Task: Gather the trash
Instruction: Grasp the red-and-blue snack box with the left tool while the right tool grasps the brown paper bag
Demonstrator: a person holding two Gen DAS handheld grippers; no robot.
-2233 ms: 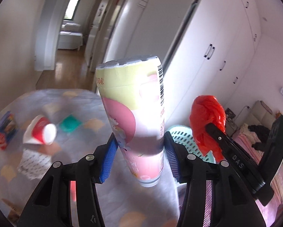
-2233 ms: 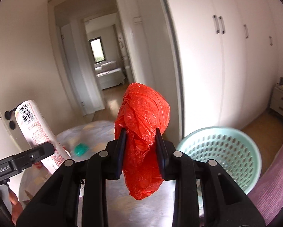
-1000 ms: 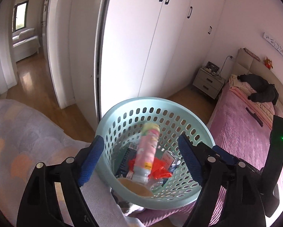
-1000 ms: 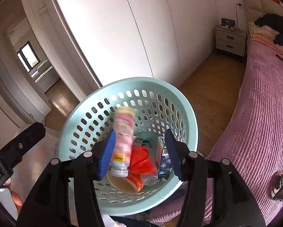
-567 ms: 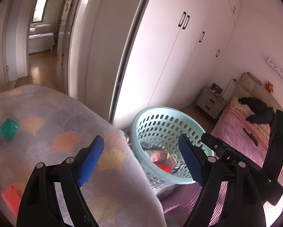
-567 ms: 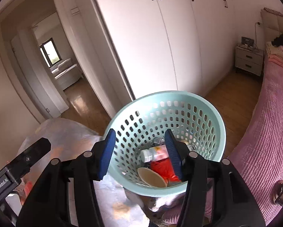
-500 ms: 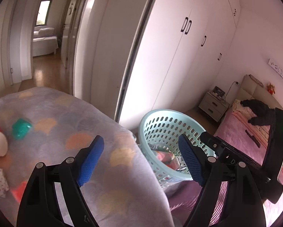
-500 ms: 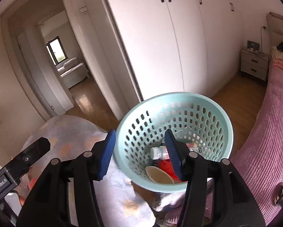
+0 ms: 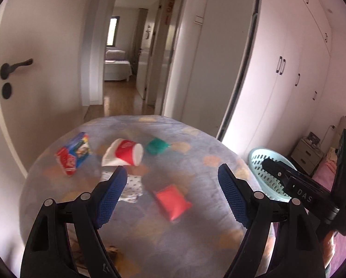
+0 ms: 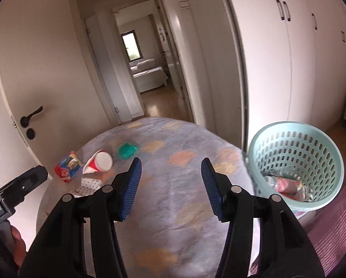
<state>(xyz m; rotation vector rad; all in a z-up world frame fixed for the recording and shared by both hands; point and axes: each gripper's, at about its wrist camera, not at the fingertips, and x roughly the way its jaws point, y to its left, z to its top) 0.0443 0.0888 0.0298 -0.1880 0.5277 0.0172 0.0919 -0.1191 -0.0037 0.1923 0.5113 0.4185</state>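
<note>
On the round table with a lilac patterned cloth lie a red-and-white paper cup on its side, a red-and-blue carton, a green packet, a red packet and a spotted white wrapper. My left gripper hangs open and empty above the table, nearest the wrapper and red packet. My right gripper is open and empty over the table's bare middle. The cup, carton and green packet lie to its left. The mint basket holds earlier trash.
The basket stands off the table's right edge beside a pink bed. White wardrobe doors run along the right. A white door with a black handle is on the left, and an open hallway lies beyond the table.
Both grippers swung left, away from the basket where the pink bottle and red bag were dropped, and now face the table. Their jaws stayed open and empty.
</note>
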